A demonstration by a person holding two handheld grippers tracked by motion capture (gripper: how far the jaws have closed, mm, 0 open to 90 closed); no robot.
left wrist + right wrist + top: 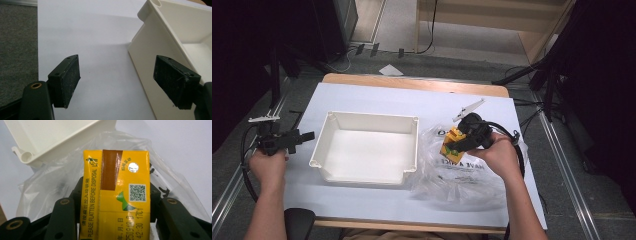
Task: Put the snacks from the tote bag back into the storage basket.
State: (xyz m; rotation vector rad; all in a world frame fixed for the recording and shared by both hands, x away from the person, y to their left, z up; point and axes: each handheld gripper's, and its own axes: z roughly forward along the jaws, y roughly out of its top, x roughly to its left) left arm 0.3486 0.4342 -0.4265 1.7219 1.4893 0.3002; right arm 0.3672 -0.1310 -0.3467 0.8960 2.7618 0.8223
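A white sheet (377,97) covers the wooden table (412,83), grey floor around. Right of centre, a yellow carton (116,195) — "PLEASE FLATTEN BEFORE DISPOSAL" is read on it — is clamped by the right gripper (460,141) above a plastic bag (457,175). The left gripper (304,136), at left, is open beside the white tub (367,117).

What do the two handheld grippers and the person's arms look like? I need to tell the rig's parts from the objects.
Both grippers are black. The left gripper carries a pale grey plate on top and a black cable looping down beside the hand. Its fingers are blocky, with flat, rough-textured pads and brass-ringed screw holes. The right gripper has a round black body, a grey plate and a thick black cable. Both forearms are bare, with no sleeves showing.
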